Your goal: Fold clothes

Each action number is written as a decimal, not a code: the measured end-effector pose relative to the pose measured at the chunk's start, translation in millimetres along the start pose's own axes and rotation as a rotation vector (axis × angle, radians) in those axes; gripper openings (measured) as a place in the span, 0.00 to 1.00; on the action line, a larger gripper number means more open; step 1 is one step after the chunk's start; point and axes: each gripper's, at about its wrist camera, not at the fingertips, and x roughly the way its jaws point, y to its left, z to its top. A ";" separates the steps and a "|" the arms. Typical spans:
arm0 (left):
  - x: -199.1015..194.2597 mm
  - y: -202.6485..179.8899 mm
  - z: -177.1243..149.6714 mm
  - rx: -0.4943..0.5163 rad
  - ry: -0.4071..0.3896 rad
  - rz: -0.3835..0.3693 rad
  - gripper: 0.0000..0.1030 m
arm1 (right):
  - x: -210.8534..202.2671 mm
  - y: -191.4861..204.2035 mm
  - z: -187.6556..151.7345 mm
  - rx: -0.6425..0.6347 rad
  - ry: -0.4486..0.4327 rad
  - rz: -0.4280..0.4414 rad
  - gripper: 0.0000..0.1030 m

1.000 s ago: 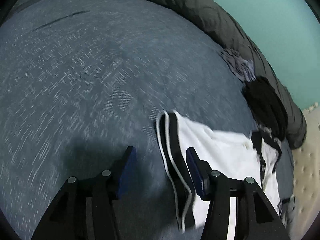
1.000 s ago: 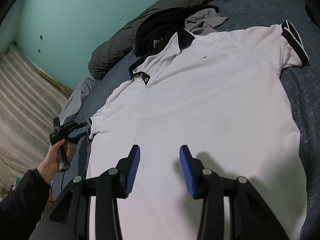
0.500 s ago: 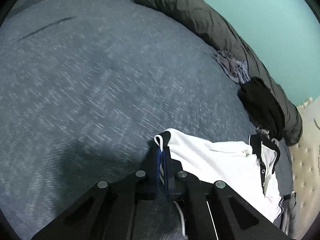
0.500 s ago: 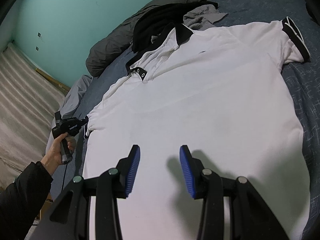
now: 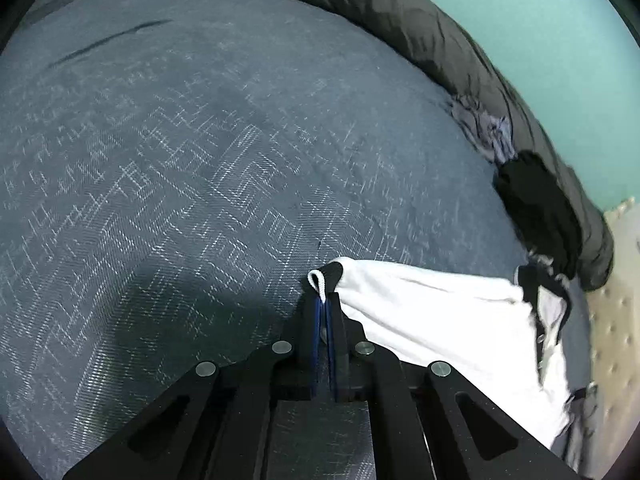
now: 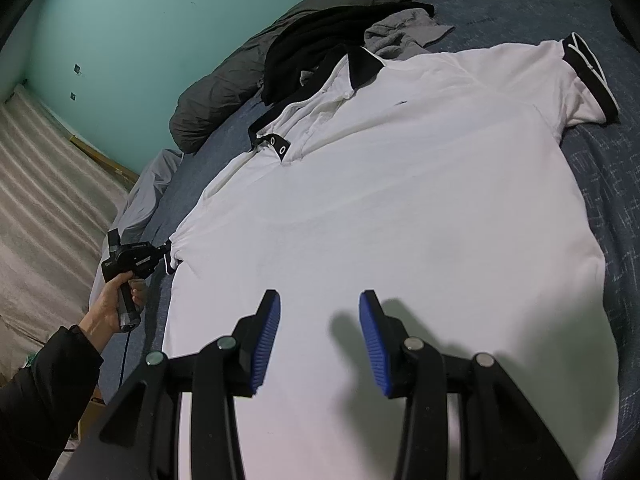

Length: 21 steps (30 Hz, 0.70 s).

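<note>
where legible, polo shirt (image 6: 400, 208) unlettered

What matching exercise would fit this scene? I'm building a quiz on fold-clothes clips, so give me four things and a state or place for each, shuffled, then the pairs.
Things:
1. left hand-held gripper
2. right hand-held gripper
3. white polo shirt
4. black garment

States or places:
A. spread flat on the blue bed cover
B. open, above the shirt's lower part
C. bunched beside the shirt's collar
D. shut on the sleeve cuff

Pairs: 1-D, 2-B, 3-A, 4-C
</note>
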 end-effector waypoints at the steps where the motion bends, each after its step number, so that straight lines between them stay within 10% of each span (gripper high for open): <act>1: -0.6 -0.8 0.6 0.007 0.001 0.004 0.04 | -0.7 0.2 0.1 -0.001 -0.001 0.000 0.40; 4: -5.4 1.1 1.9 0.013 0.007 0.016 0.08 | -2.9 0.7 0.5 -0.005 -0.006 0.000 0.40; 9: -28.2 -0.6 4.1 0.036 -0.049 0.055 0.44 | -7.2 -5.5 3.4 -0.008 -0.008 -0.016 0.40; 21: -45.7 -45.5 -11.1 0.157 -0.025 -0.014 0.48 | -82.6 -63.2 74.8 -0.016 -0.124 -0.247 0.53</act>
